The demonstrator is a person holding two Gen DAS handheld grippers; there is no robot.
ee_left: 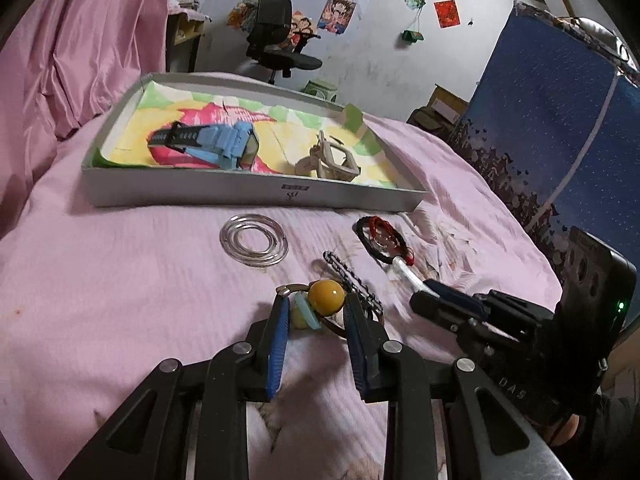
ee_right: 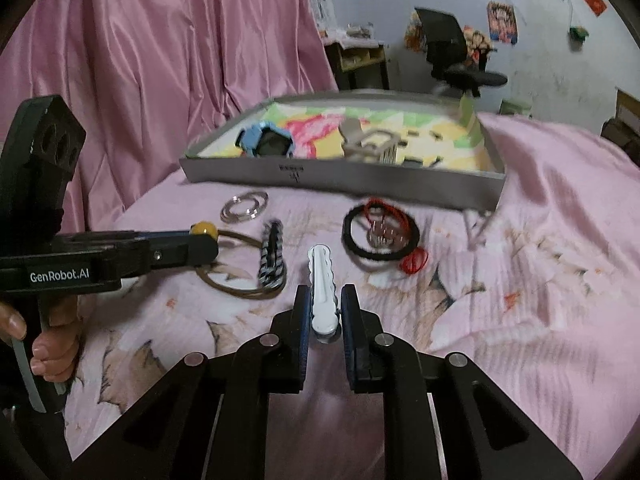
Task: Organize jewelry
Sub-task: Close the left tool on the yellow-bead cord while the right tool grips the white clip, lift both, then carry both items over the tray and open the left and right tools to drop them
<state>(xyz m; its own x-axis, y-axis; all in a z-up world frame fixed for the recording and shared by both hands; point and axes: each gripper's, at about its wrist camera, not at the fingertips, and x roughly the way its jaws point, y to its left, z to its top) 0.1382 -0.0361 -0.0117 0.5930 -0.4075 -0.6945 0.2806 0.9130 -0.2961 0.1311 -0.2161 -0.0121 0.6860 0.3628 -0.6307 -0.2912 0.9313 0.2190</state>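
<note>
My left gripper (ee_left: 318,308) has its jaws around a yellow-bead ornament (ee_left: 326,297) with pale green pieces on a thin brown hoop, lying on the pink bedspread; the bead touches the right finger. My right gripper (ee_right: 324,304) is closed on a white hair clip (ee_right: 322,280), which also shows in the left wrist view (ee_left: 406,274). A grey tray (ee_left: 248,196) beyond holds a blue watch (ee_left: 222,146) and a beige watch (ee_left: 332,160). Clear rings (ee_left: 254,246), a black-and-white clip (ee_left: 352,280) and a black hoop with red cord (ee_left: 382,238) lie between.
A pink curtain (ee_left: 72,40) hangs at the left. A blue starry panel (ee_left: 560,112) stands at the right. An office chair (ee_left: 276,36) and a postered wall are behind the bed. The bedspread (ee_left: 100,300) is wrinkled.
</note>
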